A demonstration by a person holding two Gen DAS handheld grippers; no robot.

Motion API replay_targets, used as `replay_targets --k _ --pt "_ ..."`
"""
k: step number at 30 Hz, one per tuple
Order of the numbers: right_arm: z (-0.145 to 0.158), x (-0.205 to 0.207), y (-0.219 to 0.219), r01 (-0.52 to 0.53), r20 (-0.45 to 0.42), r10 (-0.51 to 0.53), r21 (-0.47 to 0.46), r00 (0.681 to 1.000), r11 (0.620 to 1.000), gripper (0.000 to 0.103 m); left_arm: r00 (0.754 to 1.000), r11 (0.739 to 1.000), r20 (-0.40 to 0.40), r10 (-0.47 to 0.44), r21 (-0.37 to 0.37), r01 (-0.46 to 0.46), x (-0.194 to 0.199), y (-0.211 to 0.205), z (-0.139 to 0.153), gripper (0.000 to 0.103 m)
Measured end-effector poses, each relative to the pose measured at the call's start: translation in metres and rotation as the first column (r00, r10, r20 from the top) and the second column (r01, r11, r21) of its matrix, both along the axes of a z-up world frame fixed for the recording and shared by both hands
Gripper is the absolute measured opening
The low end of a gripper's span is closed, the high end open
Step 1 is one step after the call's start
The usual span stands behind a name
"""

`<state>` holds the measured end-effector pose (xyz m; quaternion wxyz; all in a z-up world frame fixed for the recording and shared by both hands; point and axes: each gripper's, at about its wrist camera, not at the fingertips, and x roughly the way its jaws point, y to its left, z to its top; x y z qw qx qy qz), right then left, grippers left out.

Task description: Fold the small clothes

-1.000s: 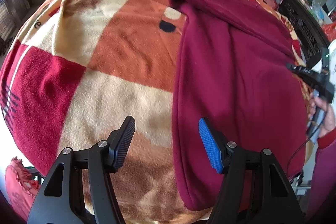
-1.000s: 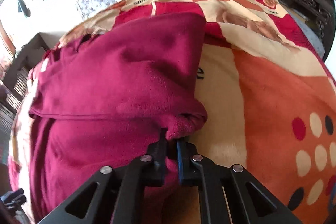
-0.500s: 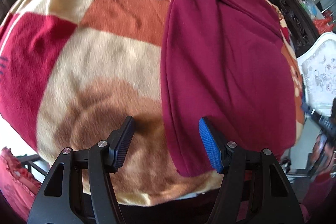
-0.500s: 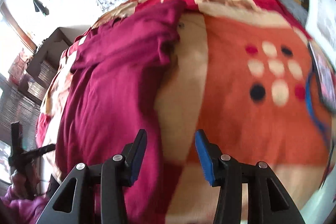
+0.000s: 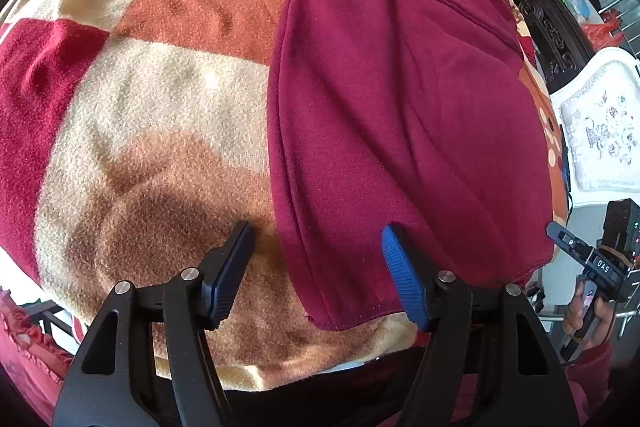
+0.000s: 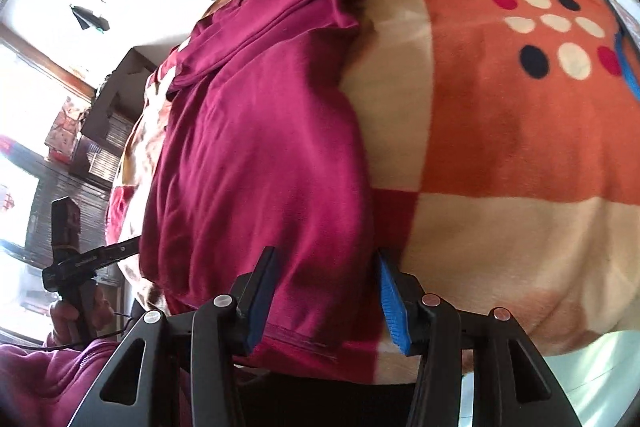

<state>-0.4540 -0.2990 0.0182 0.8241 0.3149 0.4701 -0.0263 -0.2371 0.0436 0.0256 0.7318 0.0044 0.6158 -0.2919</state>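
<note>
Left wrist view: a maroon garment (image 5: 400, 115), folded lengthwise, lies on a checked blanket (image 5: 140, 107) over a bed. The left claw (image 5: 316, 271) hovers open astride its near left corner. The right claw (image 6: 324, 291), which has just been opening, straddles the near right edge, gripping nothing. Risk: closing here could pinch the blanket too, or catch one layer and undo the fold.

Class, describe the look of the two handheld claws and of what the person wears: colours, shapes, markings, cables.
Each claw, left and right, has black angular arms with triangular cut-outs and silver rivets, ending in ribbed blue pads. Seen from the side, the right claw's black body carries white lettering, and a thin dark cable trails from the left one. The person's sleeve is magenta.
</note>
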Motion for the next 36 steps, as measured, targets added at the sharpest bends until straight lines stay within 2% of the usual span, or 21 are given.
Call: replay_targets --k 4,10,14,15,16,17,18,19,21,23,25,30,33,36 --pt "-0.003 0.006 0.005 -0.012 -0.015 0.012 0.000 1.000 1.000 0.047 0.999 1.000 -0.032 0.013 -0.020 -0.014 0.002 0.001 -0.001 0.067" --pt "-0.005 0.001 0.003 -0.008 0.009 0.008 0.042 1.000 0.999 0.047 0.996 0.998 -0.093 -0.004 -0.057 -0.002 0.002 0.002 -0.001 0.067" --pt "-0.008 0.001 0.002 -0.016 0.025 0.015 0.043 1.000 0.999 0.047 0.997 0.999 -0.077 -0.023 -0.045 0.020 0.000 -0.006 0.000 0.067" --pt "-0.008 0.001 0.002 -0.020 0.032 0.018 0.034 0.999 0.999 0.046 0.997 0.999 -0.071 -0.029 -0.044 0.026 -0.001 -0.007 0.001 0.057" --pt "-0.008 0.000 0.003 -0.027 0.037 0.026 0.018 0.999 0.999 0.039 0.997 0.999 -0.070 -0.034 -0.045 0.031 -0.002 -0.008 0.000 0.047" --pt "-0.006 0.001 0.005 -0.039 0.036 0.040 -0.020 0.999 0.999 0.029 0.997 0.999 -0.074 -0.037 -0.036 0.034 -0.002 -0.008 -0.001 0.027" --pt "-0.005 0.000 0.005 -0.043 0.042 0.044 -0.033 0.998 0.999 0.024 0.997 0.999 -0.074 -0.030 -0.024 0.029 -0.001 -0.006 -0.003 0.018" --pt "-0.003 -0.001 0.004 -0.040 0.054 0.042 -0.029 0.998 0.999 0.014 0.997 0.999 -0.080 -0.021 -0.033 0.019 0.001 -0.005 -0.004 0.015" --pt "0.001 -0.001 0.002 -0.034 0.076 0.035 -0.012 0.997 0.999 0.010 0.995 0.999 -0.101 -0.014 -0.054 0.008 0.004 -0.003 -0.004 0.008" --pt "0.011 0.000 0.005 -0.048 0.098 0.050 -0.028 0.994 0.998 0.009 0.992 0.995 -0.125 -0.022 -0.101 0.009 0.009 0.000 0.004 0.007" --pt "0.024 0.001 0.007 -0.065 0.152 0.064 0.002 0.986 0.998 0.009 0.992 0.987 -0.122 -0.022 -0.158 0.003 0.014 0.004 0.018 0.007" --pt "0.071 0.009 0.012 -0.138 0.335 0.110 0.062 0.936 0.989 0.009 1.000 0.967 -0.011 -0.001 -0.257 -0.002 0.028 0.019 0.070 0.007" --pt "0.092 0.018 0.012 -0.165 0.402 0.122 0.074 0.907 0.983 0.009 0.999 0.961 0.041 0.015 -0.275 -0.003 0.033 0.024 0.090 0.007" --pt "0.103 0.024 0.009 -0.174 0.432 0.129 0.066 0.892 0.983 0.009 0.997 0.963 0.075 0.018 -0.270 0.003 0.039 0.025 0.098 0.007"
